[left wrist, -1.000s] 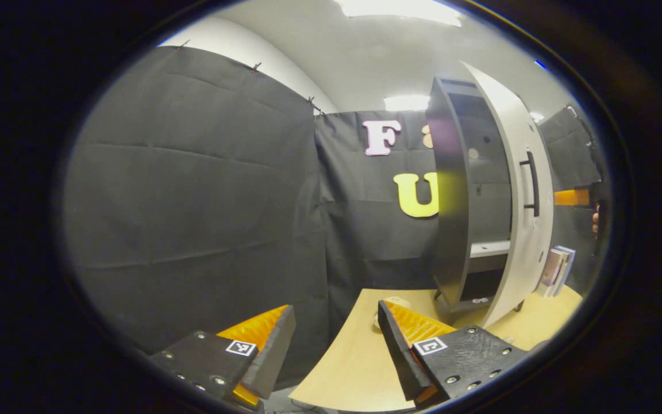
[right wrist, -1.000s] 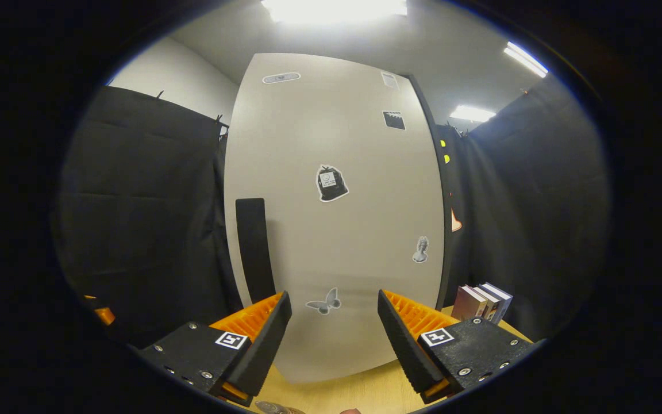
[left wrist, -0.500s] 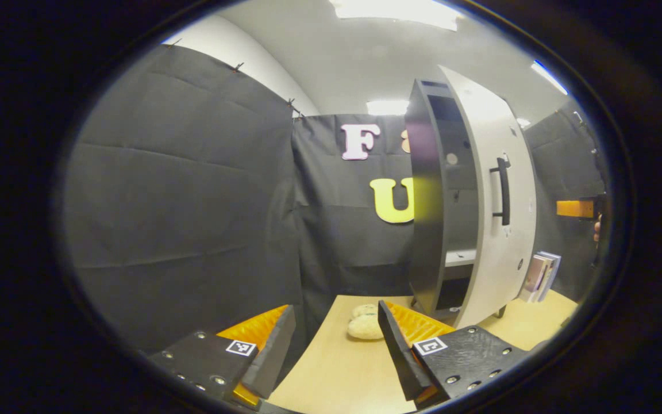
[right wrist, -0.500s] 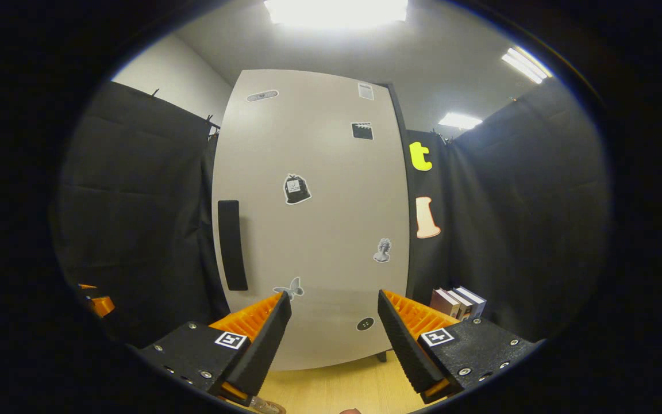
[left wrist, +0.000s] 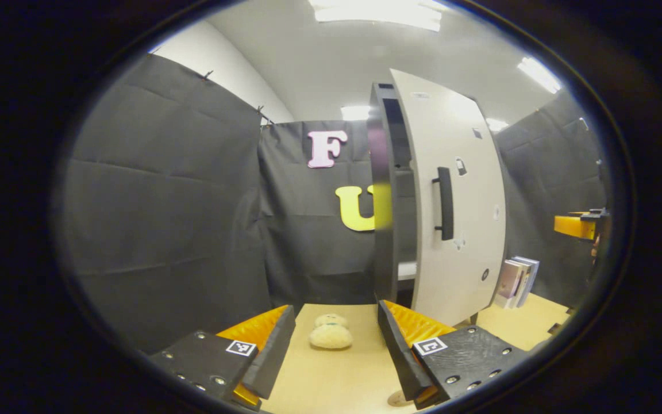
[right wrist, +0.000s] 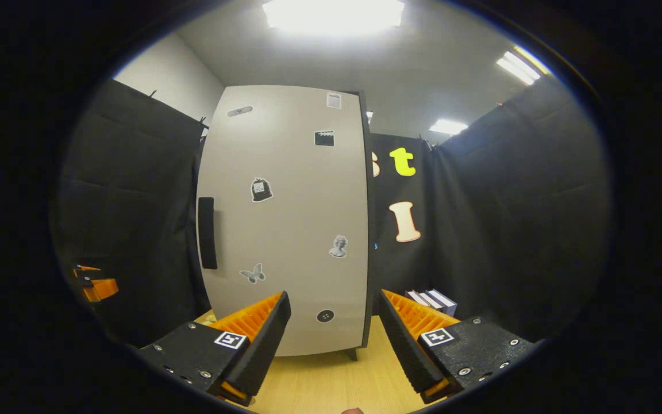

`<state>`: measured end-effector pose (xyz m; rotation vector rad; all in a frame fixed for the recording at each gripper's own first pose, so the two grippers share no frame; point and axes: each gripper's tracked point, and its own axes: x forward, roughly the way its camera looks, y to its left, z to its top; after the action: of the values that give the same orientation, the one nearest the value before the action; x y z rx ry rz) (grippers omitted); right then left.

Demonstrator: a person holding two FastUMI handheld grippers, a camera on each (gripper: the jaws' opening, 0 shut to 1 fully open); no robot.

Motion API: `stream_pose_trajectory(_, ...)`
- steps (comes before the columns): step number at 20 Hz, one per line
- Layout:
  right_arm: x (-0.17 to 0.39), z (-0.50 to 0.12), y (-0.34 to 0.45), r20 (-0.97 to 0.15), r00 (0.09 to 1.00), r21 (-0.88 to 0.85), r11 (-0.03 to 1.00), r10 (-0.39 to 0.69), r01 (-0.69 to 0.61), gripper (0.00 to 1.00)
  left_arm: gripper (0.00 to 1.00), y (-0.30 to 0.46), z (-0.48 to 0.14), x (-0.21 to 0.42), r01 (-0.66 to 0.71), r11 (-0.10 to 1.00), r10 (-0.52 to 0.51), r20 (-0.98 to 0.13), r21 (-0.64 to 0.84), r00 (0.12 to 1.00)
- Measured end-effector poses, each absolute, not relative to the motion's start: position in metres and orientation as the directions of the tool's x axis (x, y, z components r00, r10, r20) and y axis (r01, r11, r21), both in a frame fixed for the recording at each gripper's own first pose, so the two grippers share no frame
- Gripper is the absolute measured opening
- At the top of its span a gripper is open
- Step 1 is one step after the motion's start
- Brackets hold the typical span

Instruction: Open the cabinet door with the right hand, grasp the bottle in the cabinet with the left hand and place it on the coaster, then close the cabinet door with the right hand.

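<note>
Cabinet door (right wrist: 285, 218) nearer shut, stickers unreadable.

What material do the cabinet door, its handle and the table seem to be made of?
Cabinet door: likely painted or laminated board, a smooth matte off-white face with stickers lying flat on it. Handle: black bar, metal or plastic; the look leaves it open. Table: pale wood or wood-look laminate, an even light tan with a faint sheen.

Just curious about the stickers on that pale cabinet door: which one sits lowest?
The small round black sticker, near the door's bottom edge, below the butterfly sticker.
</note>
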<state>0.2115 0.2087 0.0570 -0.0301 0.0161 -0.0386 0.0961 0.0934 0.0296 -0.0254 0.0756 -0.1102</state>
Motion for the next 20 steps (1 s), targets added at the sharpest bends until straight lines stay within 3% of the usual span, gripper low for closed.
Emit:
stream_pose_trajectory(13, 0.180, 0.049, 0.111, -0.014, 0.997, -0.088, 0.993, -0.079, 0.077, 0.94, 0.83, -0.091, 0.071, 0.108, 0.227, 0.974, -0.227, -0.022, -0.012, 0.974)
stream_pose_trajectory(17, 0.175, 0.045, 0.088, -0.007, 0.997, -0.075, 0.994, -0.082, 0.082, 0.94, 0.88, -0.115, 0.066, 0.101, 0.205, 0.978, -0.206, -0.018, -0.029, 0.978)
stream_pose_trajectory(18, 0.175, 0.043, 0.085, -0.010, 0.997, -0.074, 0.994, -0.078, 0.077, 0.94, 0.79, -0.116, 0.064, 0.098, 0.196, 0.980, -0.198, -0.023, -0.040, 0.980)
stream_pose_trajectory(20, 0.176, 0.040, 0.080, -0.011, 0.997, -0.082, 0.994, -0.072, 0.071, 0.94, 0.83, -0.117, 0.060, 0.092, 0.182, 0.982, -0.184, -0.031, -0.051, 0.982)
